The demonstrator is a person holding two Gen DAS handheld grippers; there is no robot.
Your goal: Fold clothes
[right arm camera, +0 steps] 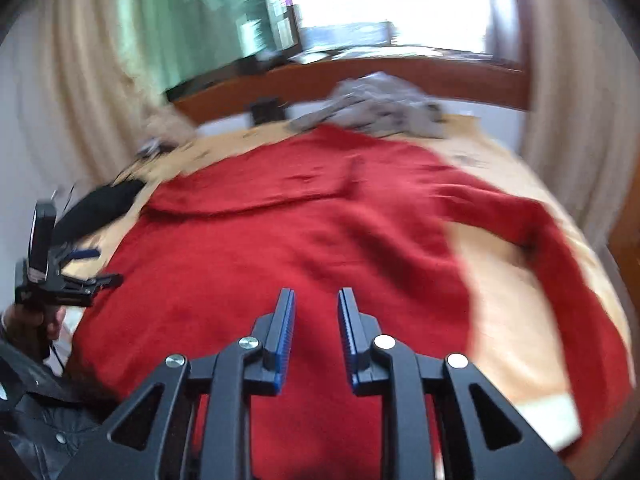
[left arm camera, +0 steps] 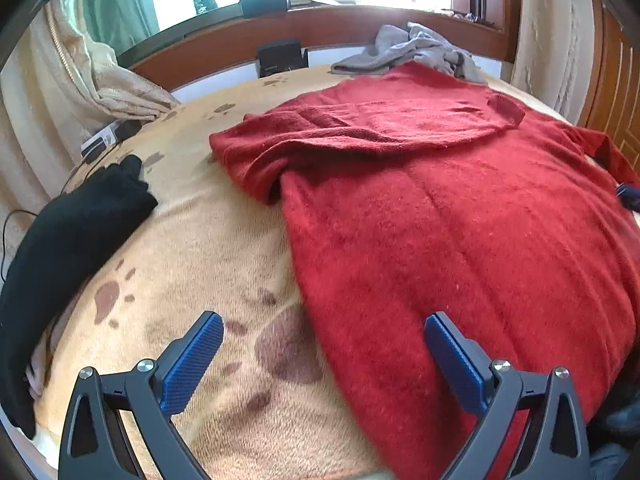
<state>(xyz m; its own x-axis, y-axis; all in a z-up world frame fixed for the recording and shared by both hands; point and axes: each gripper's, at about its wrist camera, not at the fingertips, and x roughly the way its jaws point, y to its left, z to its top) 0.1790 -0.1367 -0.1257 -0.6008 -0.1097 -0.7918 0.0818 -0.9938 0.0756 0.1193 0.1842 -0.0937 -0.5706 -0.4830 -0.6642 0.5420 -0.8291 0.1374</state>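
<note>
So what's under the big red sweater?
The red sweater lies on a tan blanket with brown paw prints, which shows all around it. One sleeve is folded across on top. Whatever sits directly beneath the sweater is covered, so I cannot see it.

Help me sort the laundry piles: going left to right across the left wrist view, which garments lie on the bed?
black garment → red sweater; the grey clothes lie behind the sweater, so their place is unclear.
</note>
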